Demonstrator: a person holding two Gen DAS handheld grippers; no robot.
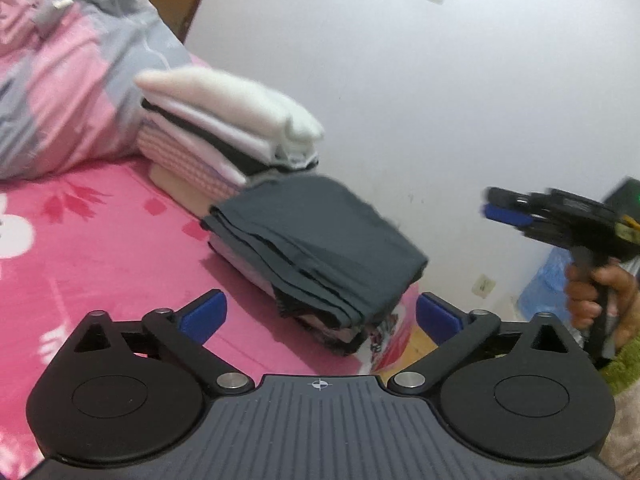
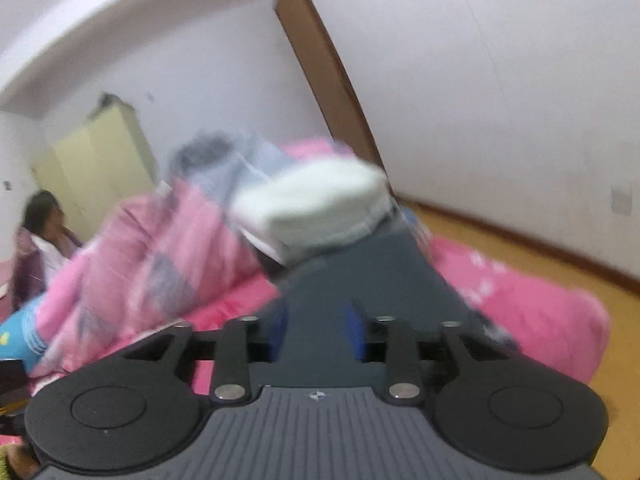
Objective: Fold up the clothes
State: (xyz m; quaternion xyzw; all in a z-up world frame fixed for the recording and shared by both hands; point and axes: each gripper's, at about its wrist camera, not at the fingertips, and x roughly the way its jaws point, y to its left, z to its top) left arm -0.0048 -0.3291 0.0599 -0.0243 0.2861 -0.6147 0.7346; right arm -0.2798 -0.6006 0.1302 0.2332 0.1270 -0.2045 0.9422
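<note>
Pink, flower-printed bedding (image 1: 100,240) covered the bed against a plain white wall (image 1: 440,100). From the left wrist camera, a folded dark grey garment (image 1: 320,240) lay on top of a low pile at the bed's corner, just beside a taller stack of folded white and pink clothes (image 1: 224,136). A rumpled pink and grey quilt (image 1: 80,80) was heaped behind the stacks. The left gripper (image 1: 320,316) stood spread wide, its 2 blue pads apart with nothing between them, short of the dark garment and not touching it. Off to the right, the right gripper (image 1: 504,208) was in the air, held by a hand (image 1: 600,304) around its grip; from that angle I could not tell how far its jaws stood apart.

From the right wrist camera, everything was blurred. The right gripper (image 2: 316,332) had its blue pads partly apart, and the folded dark grey garment (image 2: 360,264) showed through the gap; whether the pads touched it I could not tell. The white-topped stack (image 2: 320,204) rose just behind it, the quilt (image 2: 160,248) to the left. A person (image 2: 40,240) sat at the far left near a pale yellow cabinet (image 2: 96,164), and wooden flooring (image 2: 500,240) showed beyond the bed.
</note>
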